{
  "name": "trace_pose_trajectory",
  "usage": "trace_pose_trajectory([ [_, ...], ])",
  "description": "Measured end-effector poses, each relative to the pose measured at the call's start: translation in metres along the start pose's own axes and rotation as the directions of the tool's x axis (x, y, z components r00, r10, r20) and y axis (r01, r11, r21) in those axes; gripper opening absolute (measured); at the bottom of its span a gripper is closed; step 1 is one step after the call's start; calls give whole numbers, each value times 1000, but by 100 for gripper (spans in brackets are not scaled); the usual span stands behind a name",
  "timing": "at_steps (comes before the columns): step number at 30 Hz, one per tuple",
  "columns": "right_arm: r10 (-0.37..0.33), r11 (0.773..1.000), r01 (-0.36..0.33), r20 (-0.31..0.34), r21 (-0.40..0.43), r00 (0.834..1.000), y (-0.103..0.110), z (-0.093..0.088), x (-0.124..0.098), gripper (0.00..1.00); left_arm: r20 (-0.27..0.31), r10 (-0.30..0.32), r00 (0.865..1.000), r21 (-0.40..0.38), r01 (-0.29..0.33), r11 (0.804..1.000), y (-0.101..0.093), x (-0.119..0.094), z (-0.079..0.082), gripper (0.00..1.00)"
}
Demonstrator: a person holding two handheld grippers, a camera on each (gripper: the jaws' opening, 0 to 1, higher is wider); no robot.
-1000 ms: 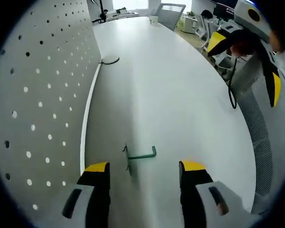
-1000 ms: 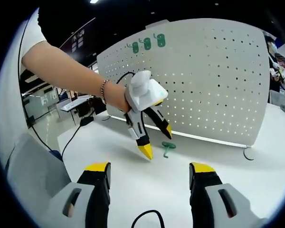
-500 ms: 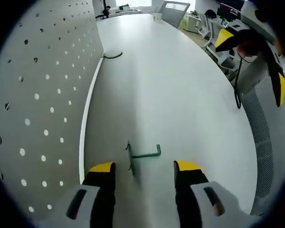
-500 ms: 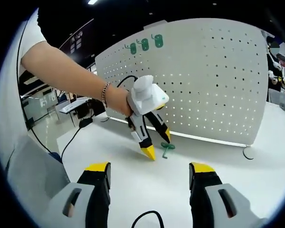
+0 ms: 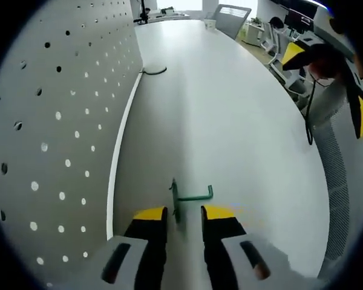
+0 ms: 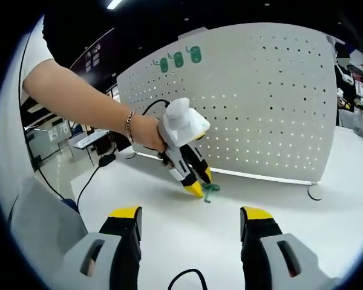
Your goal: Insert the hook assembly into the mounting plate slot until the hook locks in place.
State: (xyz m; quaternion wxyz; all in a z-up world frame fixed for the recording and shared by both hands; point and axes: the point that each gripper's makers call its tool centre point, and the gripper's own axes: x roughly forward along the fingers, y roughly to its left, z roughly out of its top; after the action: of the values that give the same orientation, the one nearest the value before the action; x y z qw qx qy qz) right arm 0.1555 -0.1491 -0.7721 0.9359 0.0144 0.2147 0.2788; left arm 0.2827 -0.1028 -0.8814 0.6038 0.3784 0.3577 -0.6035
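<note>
A green hook (image 5: 190,197) lies on the white table (image 5: 230,121) beside the foot of the white pegboard (image 5: 54,121). My left gripper (image 5: 184,211) points down at it, jaws narrowed to a small gap with the hook's flat back plate just between the tips, neither jaw touching it. In the right gripper view the left gripper (image 6: 196,188) is held by a hand, tips on the table at the hook (image 6: 209,190) in front of the pegboard (image 6: 260,103). My right gripper (image 6: 190,214) stands open and holds nothing; it also appears as the right gripper (image 5: 327,78) at the upper right.
Three green hooks (image 6: 178,59) hang at the pegboard's top left. A black cable loop (image 5: 154,71) lies at the board's far foot. A black cable (image 6: 184,279) curls near my right gripper. Office chairs and desks stand beyond the table's edge.
My left gripper has come down and forward onto the hook, and its jaws have narrowed from wide open to a small gap around the back plate. The right gripper has stayed put.
</note>
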Motion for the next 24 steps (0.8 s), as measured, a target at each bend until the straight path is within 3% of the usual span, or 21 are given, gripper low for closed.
trace_pose_trajectory([
  [2,-2,1000,2,-6,9,1000,-1,-1,0,63,0,10,1000,-31,-10,999,1,0,0,18],
  [8,-10,1000,10,1,16,1000,-2,0,-1,62,8,22,1000,-27,-22,999,3,0,0,14],
  [12,-11,1000,11,3,15,1000,-3,0,-1,62,0,34,999,-31,-34,999,5,-1,-2,6],
  [24,-14,1000,14,8,21,1000,-3,1,-1,61,1,37,999,-38,-37,999,5,0,-4,3],
])
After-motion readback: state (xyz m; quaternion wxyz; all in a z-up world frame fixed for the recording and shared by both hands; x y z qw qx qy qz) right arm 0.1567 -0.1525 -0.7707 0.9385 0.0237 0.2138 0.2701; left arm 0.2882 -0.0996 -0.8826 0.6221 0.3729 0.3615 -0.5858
